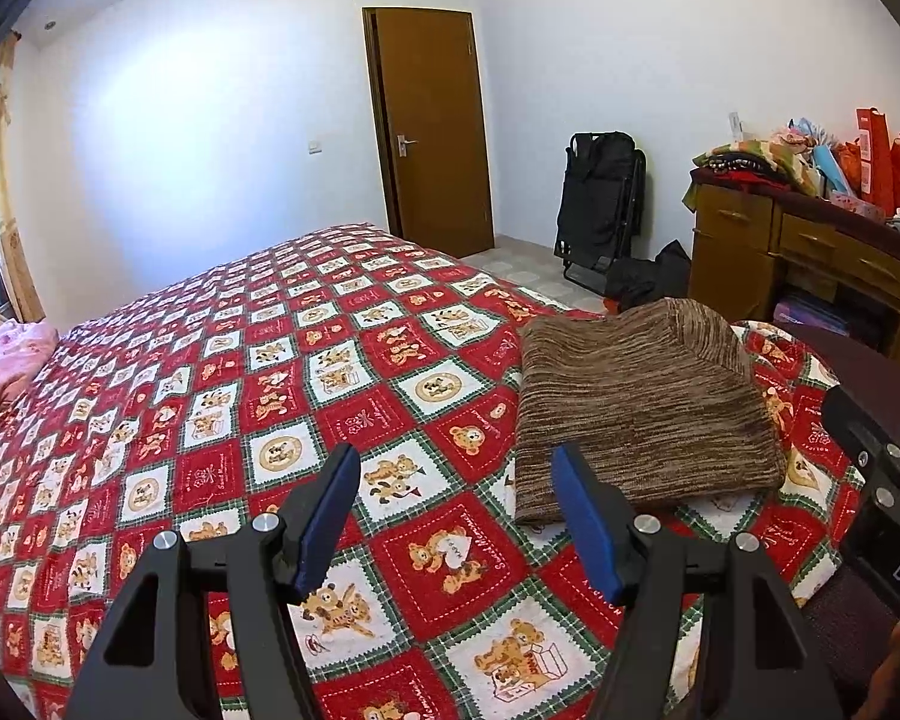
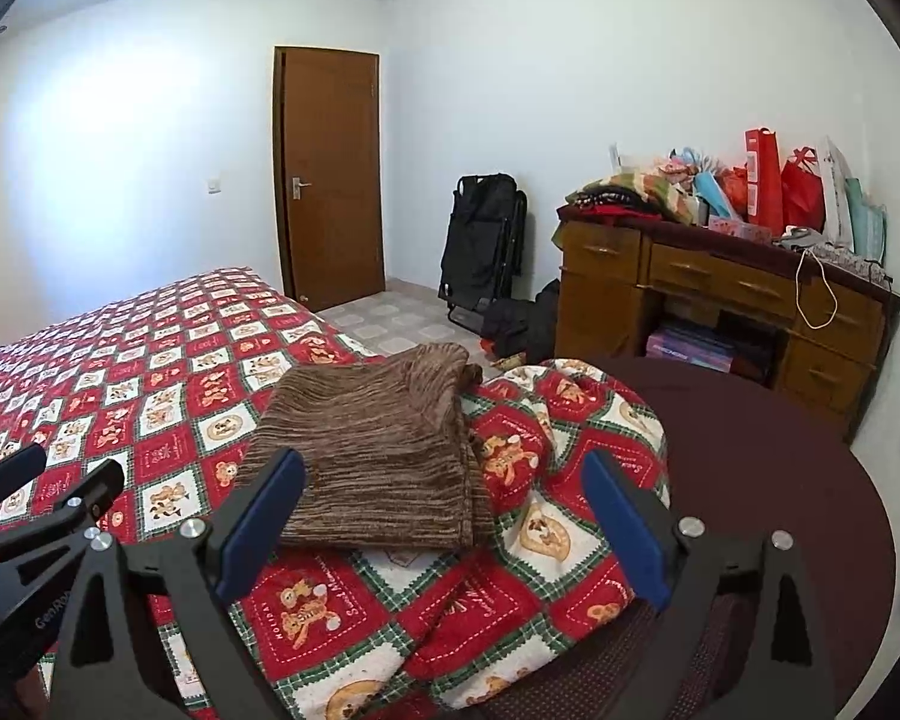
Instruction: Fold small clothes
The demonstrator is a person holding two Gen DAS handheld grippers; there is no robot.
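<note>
A folded brown striped knit garment [image 1: 642, 408] lies on the red teddy-bear quilt [image 1: 222, 372] near the bed's corner. It also shows in the right wrist view [image 2: 378, 450]. My left gripper [image 1: 456, 462] is open and empty, just left of and in front of the garment, above the quilt. My right gripper [image 2: 444, 468] is open and empty, with the garment's near edge between and beyond its blue pads [image 2: 624, 522]. The left gripper shows at the left edge of the right wrist view [image 2: 48, 480].
A wooden desk [image 2: 720, 300] piled with clothes and red bags [image 2: 768, 180] stands to the right. A folded black chair [image 2: 486, 240] leans by the brown door [image 2: 330, 174]. A pink cloth [image 1: 12, 360] lies at the bed's far left. The dark maroon bed edge [image 2: 780, 480] curves on the right.
</note>
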